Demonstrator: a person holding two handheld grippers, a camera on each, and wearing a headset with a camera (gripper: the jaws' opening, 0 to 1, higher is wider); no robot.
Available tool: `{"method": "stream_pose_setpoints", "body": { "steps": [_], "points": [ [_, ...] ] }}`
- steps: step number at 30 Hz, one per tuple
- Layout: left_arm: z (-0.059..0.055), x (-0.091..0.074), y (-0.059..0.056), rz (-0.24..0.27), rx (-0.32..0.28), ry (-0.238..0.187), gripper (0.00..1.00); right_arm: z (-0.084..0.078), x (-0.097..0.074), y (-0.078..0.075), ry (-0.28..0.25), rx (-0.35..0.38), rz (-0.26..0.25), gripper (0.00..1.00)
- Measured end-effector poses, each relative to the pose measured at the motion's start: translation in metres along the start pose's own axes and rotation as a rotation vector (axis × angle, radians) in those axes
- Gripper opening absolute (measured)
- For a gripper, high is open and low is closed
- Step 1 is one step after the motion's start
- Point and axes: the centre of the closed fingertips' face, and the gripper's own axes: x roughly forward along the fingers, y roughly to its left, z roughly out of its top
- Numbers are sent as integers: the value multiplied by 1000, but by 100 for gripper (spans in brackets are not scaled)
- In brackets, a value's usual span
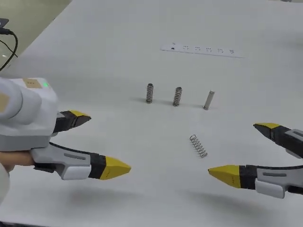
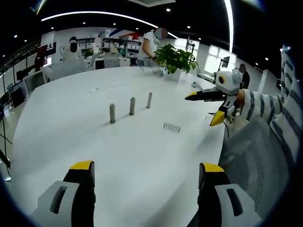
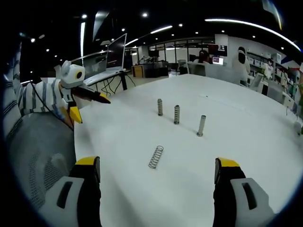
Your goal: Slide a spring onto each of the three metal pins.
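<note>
Three upright pins stand in a row on the white table [image 1: 118, 56]. The left pin [image 1: 149, 93] and the middle pin [image 1: 177, 96] each carry a spring. The right pin [image 1: 209, 100] is bare metal. A loose spring [image 1: 198, 145] lies flat in front of the pins, also seen as the loose spring [image 3: 155, 156] and the loose spring [image 2: 172, 126]. My left gripper [image 1: 102, 142] hovers open at the left, empty. My right gripper [image 1: 246, 151] hovers open at the right, empty, with the loose spring ahead of it. The bare pin [image 3: 201, 126] stands beyond.
A white flat strip with small marks [image 1: 202, 50] lies on the table behind the pins. A black cable [image 1: 9, 42] shows at the far left edge. A potted plant [image 2: 176, 57] and people stand beyond the table.
</note>
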Motion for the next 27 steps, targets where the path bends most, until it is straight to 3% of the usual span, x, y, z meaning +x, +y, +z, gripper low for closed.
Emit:
{"method": "stream_pose_setpoints", "body": {
  "steps": [4, 8, 14, 16, 20, 27],
  "points": [
    [2, 2, 1, 2, 9, 1, 86, -2, -2, -1, 5, 6, -8, 99],
    [6, 7, 10, 19, 45, 29, 86, -4, -5, -1, 11, 6, -17, 99],
    [25, 20, 6, -35, 121, 29, 81, -4, -10, 0, 6, 14, -28, 99],
    [31, 26, 6, -39, 179, 30, 82, -3, -11, 0, 2, 20, -30, 99],
    [43, 37, -2, -93, 233, 30, 75, -4, -13, 0, 3, 25, -37, 99],
    [51, 60, -16, -178, 347, 82, 70, -10, -16, 2, 17, 40, -43, 99]
  ]
}}
